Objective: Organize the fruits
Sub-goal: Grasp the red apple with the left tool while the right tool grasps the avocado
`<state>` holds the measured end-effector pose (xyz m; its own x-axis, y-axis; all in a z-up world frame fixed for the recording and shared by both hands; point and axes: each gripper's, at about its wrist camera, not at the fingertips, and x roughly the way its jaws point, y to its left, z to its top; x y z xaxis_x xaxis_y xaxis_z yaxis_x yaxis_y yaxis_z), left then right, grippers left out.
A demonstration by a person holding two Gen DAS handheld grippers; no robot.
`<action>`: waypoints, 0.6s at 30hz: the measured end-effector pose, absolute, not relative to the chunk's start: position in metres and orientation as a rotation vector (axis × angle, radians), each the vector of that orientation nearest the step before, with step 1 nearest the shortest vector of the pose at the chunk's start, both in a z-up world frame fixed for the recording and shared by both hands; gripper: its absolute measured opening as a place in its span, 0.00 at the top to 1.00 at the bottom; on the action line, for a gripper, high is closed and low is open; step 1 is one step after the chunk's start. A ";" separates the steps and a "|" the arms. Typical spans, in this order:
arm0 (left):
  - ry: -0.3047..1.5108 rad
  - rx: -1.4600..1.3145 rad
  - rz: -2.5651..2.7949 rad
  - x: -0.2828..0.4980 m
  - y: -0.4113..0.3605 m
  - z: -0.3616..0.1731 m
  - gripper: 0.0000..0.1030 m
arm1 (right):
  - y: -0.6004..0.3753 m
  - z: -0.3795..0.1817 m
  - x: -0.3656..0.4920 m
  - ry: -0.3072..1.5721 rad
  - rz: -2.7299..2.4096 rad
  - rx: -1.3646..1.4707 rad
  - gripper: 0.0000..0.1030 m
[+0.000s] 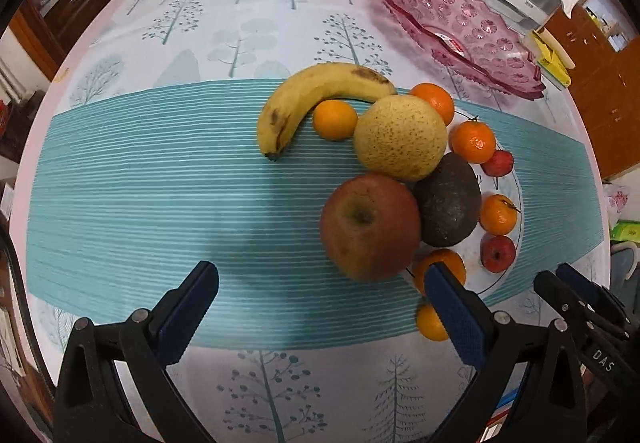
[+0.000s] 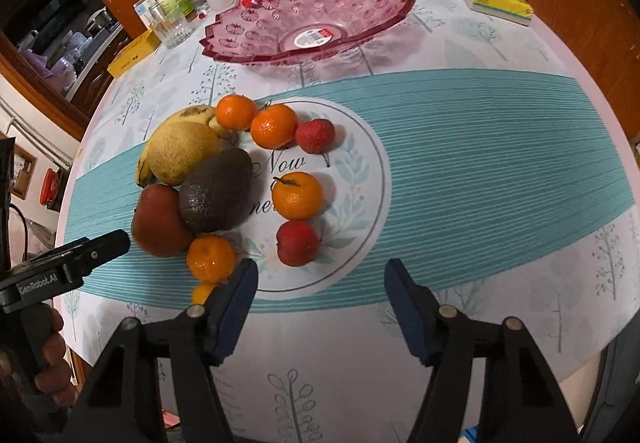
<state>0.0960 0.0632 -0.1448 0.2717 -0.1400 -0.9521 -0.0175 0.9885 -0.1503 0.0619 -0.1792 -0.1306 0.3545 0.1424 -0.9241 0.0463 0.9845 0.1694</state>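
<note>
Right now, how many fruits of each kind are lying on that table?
Banana: 1
Pear: 1
Apple: 1
Avocado: 1
Mandarins: 6
Small red fruits: 2
Total: 12

Even indoor light, soft shadows, sharp centre, strong fisheye edge distortion.

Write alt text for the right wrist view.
The open right gripper hovers above a pile of fruit on a tree-patterned tablecloth: avocado, red apple, pear, tangerines and small red fruits. An empty pink glass bowl sits behind them.
</note>
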 end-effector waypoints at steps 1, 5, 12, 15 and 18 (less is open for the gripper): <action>1.295 -0.137 -0.091 0.097 0.061 -0.147 0.02 | -0.177 -0.135 0.065 1.217 0.071 0.177 0.44; 1.298 -0.125 -0.119 0.104 0.053 -0.157 0.04 | -0.174 -0.147 0.073 1.245 0.095 0.192 0.49; 1.309 -0.135 -0.158 0.118 0.047 -0.168 0.14 | -0.165 -0.161 0.082 1.272 0.123 0.187 0.51; 1.321 -0.159 -0.166 0.123 0.046 -0.172 0.15 | -0.164 -0.165 0.087 1.279 0.127 0.189 0.51; 1.329 -0.161 -0.177 0.128 0.044 -0.177 0.19 | -0.163 -0.164 0.087 1.282 0.121 0.193 0.51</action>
<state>0.1282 0.0443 -0.1771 0.2300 -0.2200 -0.9480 0.0363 0.9754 -0.2175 0.0874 -0.1631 -0.1644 0.2816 0.1974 -0.9390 0.0175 0.9774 0.2107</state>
